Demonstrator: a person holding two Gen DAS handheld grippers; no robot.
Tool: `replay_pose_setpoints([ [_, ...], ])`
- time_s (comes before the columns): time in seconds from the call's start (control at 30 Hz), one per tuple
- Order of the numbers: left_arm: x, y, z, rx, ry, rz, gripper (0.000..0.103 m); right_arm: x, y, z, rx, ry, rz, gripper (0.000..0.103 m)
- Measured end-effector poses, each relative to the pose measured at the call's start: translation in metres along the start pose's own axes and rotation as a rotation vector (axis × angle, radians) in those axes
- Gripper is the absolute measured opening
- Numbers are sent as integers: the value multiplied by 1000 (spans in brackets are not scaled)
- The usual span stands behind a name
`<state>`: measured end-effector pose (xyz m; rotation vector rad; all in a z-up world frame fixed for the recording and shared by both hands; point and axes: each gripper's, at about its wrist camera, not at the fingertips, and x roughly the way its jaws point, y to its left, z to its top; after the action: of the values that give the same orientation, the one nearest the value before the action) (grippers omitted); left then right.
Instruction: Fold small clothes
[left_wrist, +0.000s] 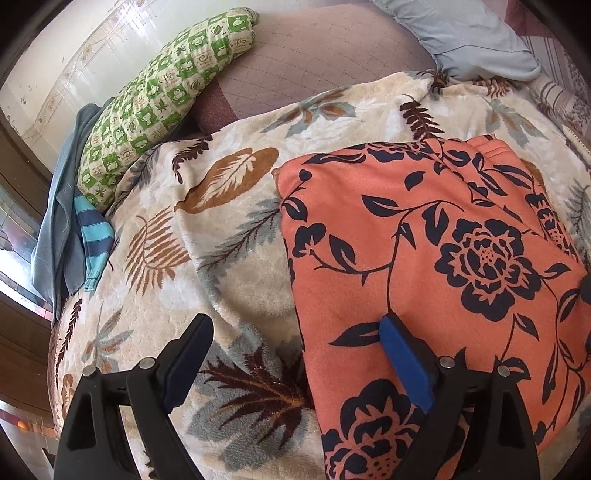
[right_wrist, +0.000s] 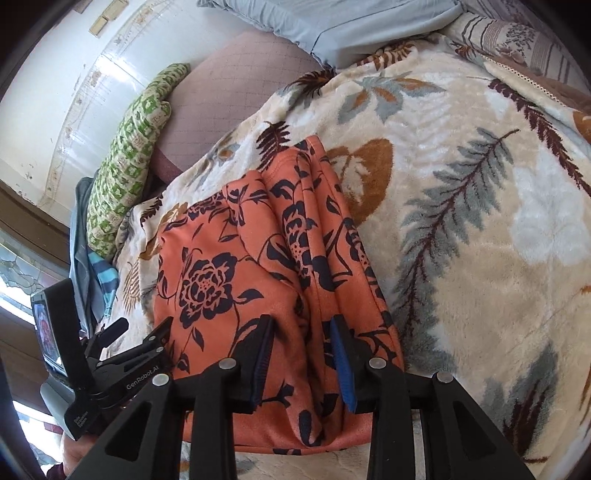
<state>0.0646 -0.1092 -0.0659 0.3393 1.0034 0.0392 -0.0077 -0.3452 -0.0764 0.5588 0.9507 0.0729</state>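
An orange garment with a dark blue flower print (left_wrist: 424, 258) lies folded flat on a cream leaf-patterned blanket (left_wrist: 229, 236). My left gripper (left_wrist: 295, 325) is open over the garment's left edge; one finger hovers over the blanket, the other over the cloth. In the right wrist view the same garment (right_wrist: 229, 280) shows stacked folded layers along its right side. My right gripper (right_wrist: 301, 325) is open over those layers, holding nothing. The left gripper (right_wrist: 144, 326) shows at the garment's left edge in that view.
A green and white checked pillow (left_wrist: 155, 99) lies at the bed's far left, with grey-blue and striped blue clothes (left_wrist: 85, 236) beside it. A pale blue pillow (left_wrist: 469, 37) lies at the far end. A wall (right_wrist: 74, 92) runs along the left.
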Motion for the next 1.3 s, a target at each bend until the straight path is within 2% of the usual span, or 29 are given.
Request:
replay_pose_setpoints([
  [0.13,-19,4,-17,-9,-38,-32,92,-5,15,3,-30,-39,43,35],
  [0.3,-36,10,-43,-29,-62,-78,92,4,32,0,-76,-17,33,39],
  [0.37,-39,11,-51,-36,-64,-107,92,7,34,-1,-82,-9,27,44],
  [0.4,-37,9,-54,-33,-58,-123,92,9,34,-2,-83,0,22,54],
  [0.5,-28,6,-58,-29,-39,-139,92,22,30,-7,-95,54,-61,55],
  [0.6,-27,9,-56,-48,-19,-154,92,22,25,-9,-88,57,-55,55],
  [0.77,-41,10,-57,-48,-54,-128,92,0,23,-4,-64,-42,0,55],
  [0.93,-61,19,-58,-101,-91,-148,92,-26,34,-1,-101,-165,70,55],
  [1.1,-68,18,-66,-110,-92,-201,92,-14,46,-5,-136,-87,100,55],
  [1.23,-50,7,-76,-90,-30,-217,92,15,40,-13,-132,58,40,55],
  [1.3,-44,10,-78,-118,-12,-244,92,20,36,-15,-124,82,46,55],
])
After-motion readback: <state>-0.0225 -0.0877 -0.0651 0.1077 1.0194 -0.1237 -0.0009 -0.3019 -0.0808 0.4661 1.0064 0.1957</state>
